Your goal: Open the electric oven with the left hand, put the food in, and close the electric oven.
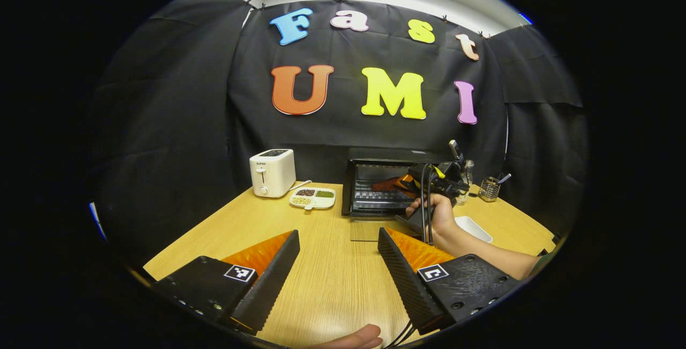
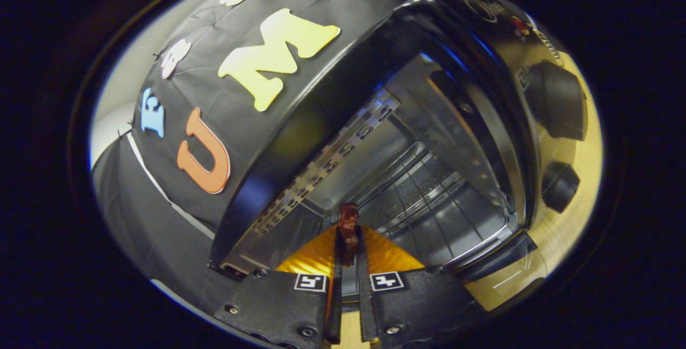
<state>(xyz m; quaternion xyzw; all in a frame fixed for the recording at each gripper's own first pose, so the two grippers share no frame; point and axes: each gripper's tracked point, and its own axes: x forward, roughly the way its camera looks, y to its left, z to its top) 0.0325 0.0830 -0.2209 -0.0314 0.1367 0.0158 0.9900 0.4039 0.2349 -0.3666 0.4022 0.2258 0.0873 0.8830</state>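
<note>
Left gripper view: the wooden table (image 1: 332,263) spreads wide and bare ahead, its right edge at four o'clock. At one o'clock the electric oven (image 1: 383,188) stands against the wall, its glass door (image 1: 370,229) dropped flat toward the camera. A white toaster (image 1: 272,172) sits at eleven o'clock, a divided dish (image 1: 313,198) just beside it. The left gripper (image 1: 337,266) hovers over bare wood, fingers wide apart, holding nothing. In the right gripper view, the right gripper (image 2: 348,252) is clamped on a reddish-brown piece of food (image 2: 349,228), long axis pointing into the oven cavity above the wire rack (image 2: 429,193).
</note>
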